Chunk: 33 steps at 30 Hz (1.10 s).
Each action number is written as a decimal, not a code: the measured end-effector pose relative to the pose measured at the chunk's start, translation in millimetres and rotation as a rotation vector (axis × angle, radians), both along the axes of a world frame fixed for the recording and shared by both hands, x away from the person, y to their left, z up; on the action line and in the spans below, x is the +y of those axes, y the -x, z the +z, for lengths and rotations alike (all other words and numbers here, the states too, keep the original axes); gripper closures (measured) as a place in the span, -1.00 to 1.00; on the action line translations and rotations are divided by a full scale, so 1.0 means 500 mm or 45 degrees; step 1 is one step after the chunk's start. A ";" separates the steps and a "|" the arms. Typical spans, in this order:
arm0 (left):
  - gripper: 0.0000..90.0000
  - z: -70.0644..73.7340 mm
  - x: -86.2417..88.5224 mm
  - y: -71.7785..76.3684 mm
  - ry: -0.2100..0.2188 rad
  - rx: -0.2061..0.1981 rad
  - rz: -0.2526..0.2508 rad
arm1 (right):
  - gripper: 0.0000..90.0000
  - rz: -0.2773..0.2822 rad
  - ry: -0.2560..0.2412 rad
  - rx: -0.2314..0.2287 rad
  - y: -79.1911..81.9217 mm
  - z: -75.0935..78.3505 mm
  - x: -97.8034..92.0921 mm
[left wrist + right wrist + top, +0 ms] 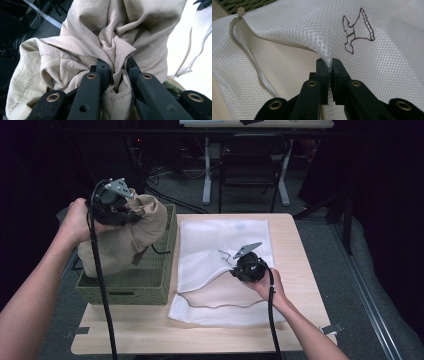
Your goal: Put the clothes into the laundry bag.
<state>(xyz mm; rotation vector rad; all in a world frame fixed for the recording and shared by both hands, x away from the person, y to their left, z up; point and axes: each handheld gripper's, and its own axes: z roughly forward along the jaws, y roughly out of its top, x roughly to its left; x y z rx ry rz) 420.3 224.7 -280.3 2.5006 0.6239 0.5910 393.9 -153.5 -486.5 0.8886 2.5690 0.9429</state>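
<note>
Dark room, pale surface (300,245): left gripper (116,202) fingers clench soft, probably light beige garment (127,237); right gripper (246,265) fingers pinch limp mesh bag (210,240) beside its opening.

The beige garment (125,237) heaps above the green basket (150,280), blocking its opening. The mesh bag (220,245) covers the counter (150,335) (front strip bare); its lifted mouth gapes towards the basket.

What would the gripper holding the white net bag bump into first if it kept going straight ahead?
The right gripper is already pinching the white mesh bag, so it would push further into that mesh. Beyond lies probably the green basket, though depth is unclear.
</note>
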 end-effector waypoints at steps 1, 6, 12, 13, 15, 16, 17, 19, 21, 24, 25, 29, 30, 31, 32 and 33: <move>0.77 0.004 -0.002 0.001 0.004 -0.007 -0.003 | 0.91 0.000 0.000 0.001 0.000 0.000 0.000; 0.77 0.019 -0.015 0.007 0.010 -0.031 -0.022 | 0.91 0.001 0.003 0.004 0.000 -0.002 0.001; 0.77 0.025 -0.032 0.010 0.013 -0.049 -0.053 | 0.92 0.000 0.004 0.002 -0.002 -0.003 0.000; 0.77 0.026 -0.033 0.010 0.023 -0.049 -0.053 | 0.92 0.001 0.005 0.003 -0.002 -0.003 0.000; 0.77 0.029 -0.038 0.011 0.036 -0.057 -0.055 | 0.92 -0.001 0.008 0.006 -0.002 -0.004 0.002; 0.77 0.032 -0.040 0.012 0.039 -0.057 -0.059 | 0.92 -0.010 0.009 0.009 0.000 -0.004 0.003; 0.77 0.033 -0.044 0.013 0.041 -0.058 -0.062 | 0.92 -0.010 0.010 0.009 0.000 -0.004 0.003; 0.77 0.035 -0.051 0.015 0.036 -0.065 -0.077 | 0.92 -0.002 0.008 0.007 -0.001 -0.004 0.002; 0.77 0.038 -0.060 0.017 0.033 -0.071 -0.090 | 0.92 0.000 0.009 0.007 -0.002 -0.004 0.002; 0.77 0.042 -0.068 0.019 0.037 -0.076 -0.100 | 0.92 -0.001 0.012 0.012 -0.003 -0.006 0.002; 0.77 0.043 -0.071 0.020 0.043 -0.081 -0.104 | 0.92 0.002 0.013 0.011 -0.002 -0.006 0.002; 0.77 0.046 -0.082 0.023 0.040 -0.089 -0.114 | 0.92 -0.003 0.014 0.012 0.000 -0.004 0.002; 0.77 0.046 -0.084 0.023 0.044 -0.087 -0.118 | 0.92 0.000 0.015 0.008 -0.001 -0.005 0.002; 0.77 0.045 -0.086 0.024 0.044 -0.087 -0.125 | 0.92 0.003 0.014 0.006 -0.001 -0.005 0.001; 0.77 0.045 -0.089 0.025 0.046 -0.090 -0.130 | 0.92 0.003 0.014 0.006 -0.001 -0.005 0.001; 0.77 0.045 -0.091 0.024 0.047 -0.090 -0.140 | 0.92 -0.008 0.011 0.018 0.000 -0.005 0.002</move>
